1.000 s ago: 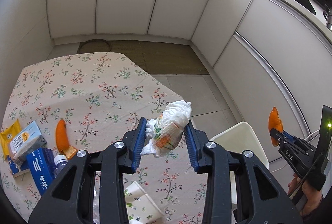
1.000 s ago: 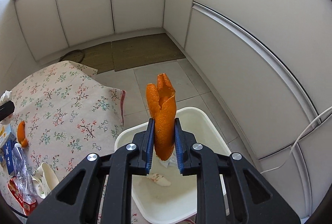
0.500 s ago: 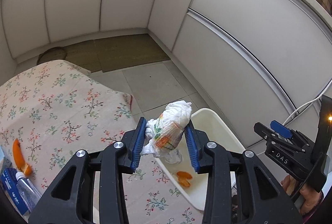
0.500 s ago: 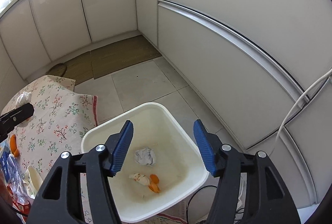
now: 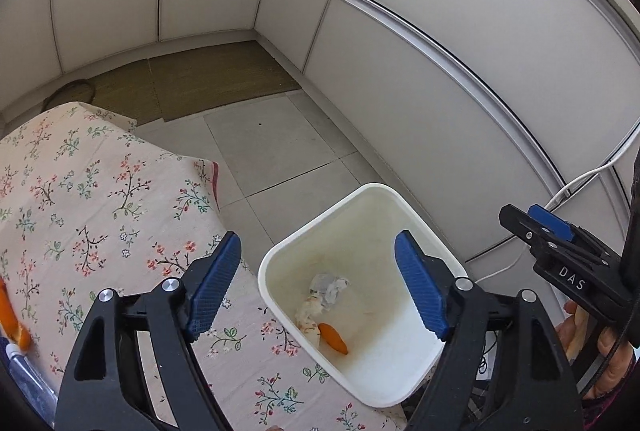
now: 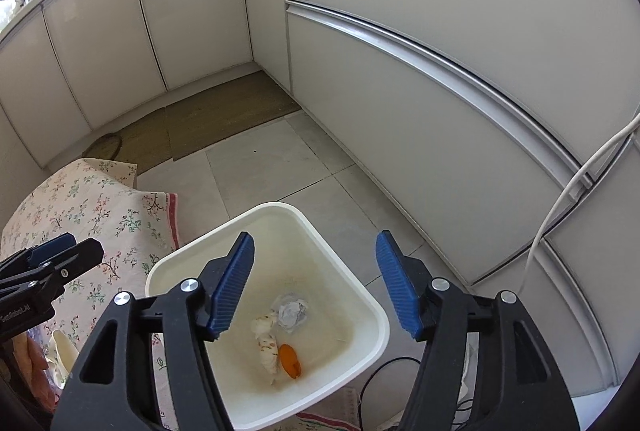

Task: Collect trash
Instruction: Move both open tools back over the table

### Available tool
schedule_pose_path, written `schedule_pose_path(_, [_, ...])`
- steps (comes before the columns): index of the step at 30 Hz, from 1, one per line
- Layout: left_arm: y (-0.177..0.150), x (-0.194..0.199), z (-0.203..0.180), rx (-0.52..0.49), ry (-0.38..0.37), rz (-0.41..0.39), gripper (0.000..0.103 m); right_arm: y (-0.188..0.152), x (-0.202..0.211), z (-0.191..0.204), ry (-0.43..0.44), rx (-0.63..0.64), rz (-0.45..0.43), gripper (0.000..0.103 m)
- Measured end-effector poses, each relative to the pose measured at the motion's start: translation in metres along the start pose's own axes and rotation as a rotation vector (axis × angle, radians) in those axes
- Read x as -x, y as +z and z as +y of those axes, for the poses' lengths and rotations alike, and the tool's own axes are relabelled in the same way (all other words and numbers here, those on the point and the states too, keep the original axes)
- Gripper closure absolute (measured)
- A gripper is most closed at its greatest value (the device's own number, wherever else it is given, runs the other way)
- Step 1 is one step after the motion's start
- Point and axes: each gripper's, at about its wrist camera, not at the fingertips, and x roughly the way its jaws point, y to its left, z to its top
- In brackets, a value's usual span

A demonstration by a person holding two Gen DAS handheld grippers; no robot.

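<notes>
lettering "das" marks the right claw beside the bin.

You face pale cabinet doors meeting at a corner, grey floor tiles, and a brown mat lying against them.

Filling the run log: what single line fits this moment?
left claw: opening, empty | right claw: opening, empty | white plastic bin: orange peel, crumpled wrappers inside
</notes>
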Motion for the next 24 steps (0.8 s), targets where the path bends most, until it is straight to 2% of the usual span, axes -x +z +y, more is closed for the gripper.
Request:
schedule_pose_path(5, [-0.001,0.012,0.007,0.011,0.051,-0.018,0.027,0.001,0.004,0.014,0.016,0.003,-0.014,0.029])
schedule_pose_path(6, [-0.002,0.016,0.009,0.013,0.068,-0.023,0.025,0.002,0.005,0.018,0.024,0.003,-0.015,0.023])
schedule_pose_path(8, [-0.003,0.023,0.015,0.02,0.114,-0.035,0.02,0.002,0.006,0.027,0.044,0.003,-0.015,0.018])
schedule_pose_path(11, [-0.005,0.034,0.028,0.036,0.173,-0.048,0.014,0.002,0.009,0.045,0.082,0.026,-0.014,0.013])
schedule_pose_path(14, [-0.008,0.046,0.047,0.064,0.241,-0.049,0.012,0.002,0.01,0.069,0.107,0.059,-0.013,0.013])
schedule_pose_path(24, [-0.022,0.083,0.115,0.163,0.366,-0.049,0.009,-0.004,0.013,0.149,0.197,0.165,0.009,0.013])
